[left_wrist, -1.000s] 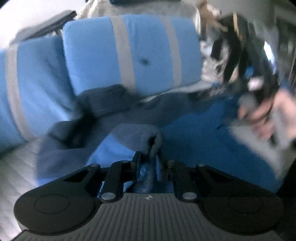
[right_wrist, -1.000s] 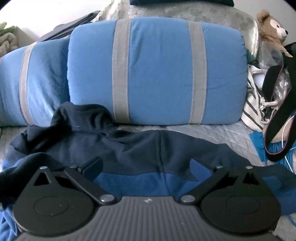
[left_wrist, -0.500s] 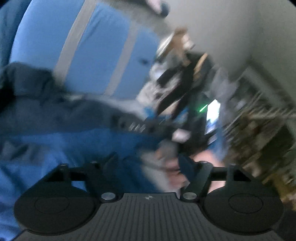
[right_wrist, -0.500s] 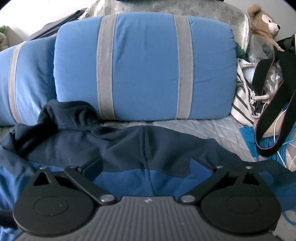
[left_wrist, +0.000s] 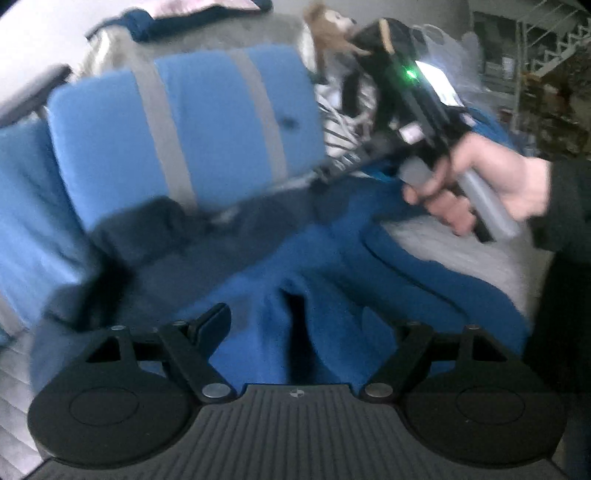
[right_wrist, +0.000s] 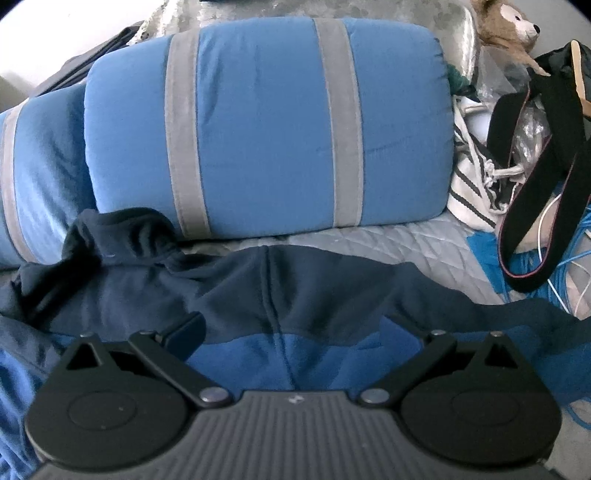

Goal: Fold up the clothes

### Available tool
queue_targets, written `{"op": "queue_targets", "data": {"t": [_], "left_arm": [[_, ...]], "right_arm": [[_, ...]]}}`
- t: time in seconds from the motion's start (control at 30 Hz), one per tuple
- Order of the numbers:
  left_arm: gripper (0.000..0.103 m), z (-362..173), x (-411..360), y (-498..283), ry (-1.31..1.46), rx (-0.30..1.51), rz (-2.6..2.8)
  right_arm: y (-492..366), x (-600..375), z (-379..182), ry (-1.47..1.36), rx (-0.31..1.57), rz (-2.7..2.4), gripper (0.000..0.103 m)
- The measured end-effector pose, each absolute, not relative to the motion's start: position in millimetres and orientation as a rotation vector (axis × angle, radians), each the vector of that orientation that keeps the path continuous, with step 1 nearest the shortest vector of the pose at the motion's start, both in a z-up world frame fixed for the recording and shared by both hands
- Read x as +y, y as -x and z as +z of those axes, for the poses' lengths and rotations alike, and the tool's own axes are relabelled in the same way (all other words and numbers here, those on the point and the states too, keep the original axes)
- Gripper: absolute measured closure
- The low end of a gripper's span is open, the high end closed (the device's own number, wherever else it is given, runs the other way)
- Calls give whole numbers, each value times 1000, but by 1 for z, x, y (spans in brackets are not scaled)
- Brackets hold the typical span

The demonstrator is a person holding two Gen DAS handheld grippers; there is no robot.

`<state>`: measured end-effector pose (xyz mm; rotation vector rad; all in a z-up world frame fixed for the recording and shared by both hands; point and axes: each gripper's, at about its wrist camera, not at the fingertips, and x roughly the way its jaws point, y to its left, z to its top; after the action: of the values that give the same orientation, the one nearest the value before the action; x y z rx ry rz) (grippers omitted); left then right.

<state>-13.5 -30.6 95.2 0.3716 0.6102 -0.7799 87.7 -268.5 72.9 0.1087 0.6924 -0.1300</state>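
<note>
We see soft, cool daylight throughout; the left wrist view is smeared by motion blur (a green light (left_wrist: pixel 410 75) flares), while the right stays sharp, its fisheye edges bowed and dark-cornered.

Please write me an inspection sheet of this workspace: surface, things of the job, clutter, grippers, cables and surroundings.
Surface: grey quilted bed cover, partly covered.
Job's things: two-tone blue sweatshirt spread flat, its dark hood bunched against the pillows.
Clutter: striped bag, black strap, teddy bear.
Grippers: left gripper has just been opening, nothing between the jaws; right gripper open above the sweatshirt.
Cables: blue and white cables at the right edge.
Surroundings: two blue pillows with grey stripes.
</note>
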Motion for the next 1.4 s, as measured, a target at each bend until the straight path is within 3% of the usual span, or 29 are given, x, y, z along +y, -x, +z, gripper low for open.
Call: {"op": "queue_targets", "data": {"t": [0.23,0.53,0.63,1.2,1.4], "left_arm": [[24,66,-66,65,-965,314,-761],[24,-21,-95,107,-1847,-92,-696],[24,-34,-95,102,-1979,-142,-665],[27,-40,-117,101,-1967,-125,-790],[55,-38,-126,103,-1924,-82,-815]], "right_arm": [[-88,-259,74,-84,690,-112,0],[-88,-262,73,-92,697,-118,0],[-88,-263,72,-92,699,-116,0],[-86,-274,73,-121,704,-128,0],[-85,-274,71,-107,711,-122,0]]}}
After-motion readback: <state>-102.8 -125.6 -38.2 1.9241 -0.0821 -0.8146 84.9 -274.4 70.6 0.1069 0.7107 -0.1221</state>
